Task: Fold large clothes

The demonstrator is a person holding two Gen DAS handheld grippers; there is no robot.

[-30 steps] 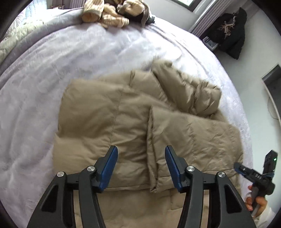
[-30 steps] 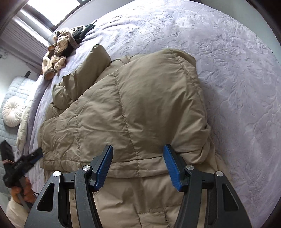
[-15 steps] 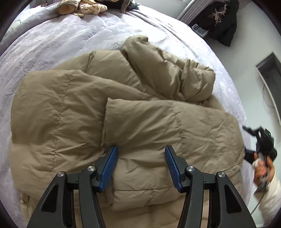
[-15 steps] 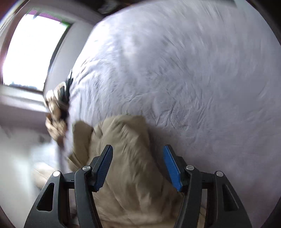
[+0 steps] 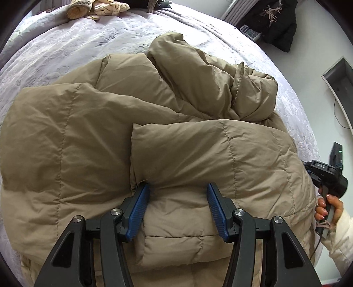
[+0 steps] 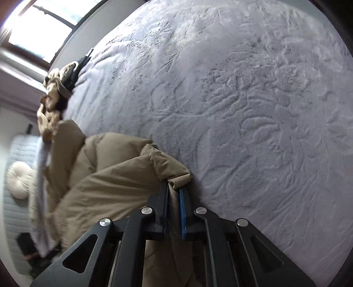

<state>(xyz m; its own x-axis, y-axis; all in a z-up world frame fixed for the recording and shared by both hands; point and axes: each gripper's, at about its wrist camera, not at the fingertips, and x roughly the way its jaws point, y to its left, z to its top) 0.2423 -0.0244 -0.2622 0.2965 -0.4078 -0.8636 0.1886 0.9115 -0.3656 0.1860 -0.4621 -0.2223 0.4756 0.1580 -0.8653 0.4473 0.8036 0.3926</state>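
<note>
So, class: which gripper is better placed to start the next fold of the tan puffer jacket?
Probably the right gripper: its jaws are closing on the jacket edge. The left gripper has open jaws over the folded panel, gripping nothing.

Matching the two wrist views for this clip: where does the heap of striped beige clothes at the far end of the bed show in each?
Left wrist: the striped beige clothes lie at the top edge, left of centre, beyond the tan puffer jacket.
Right wrist: they sit at the left, under the window.
Shared landmark: the lilac bedspread.
</note>
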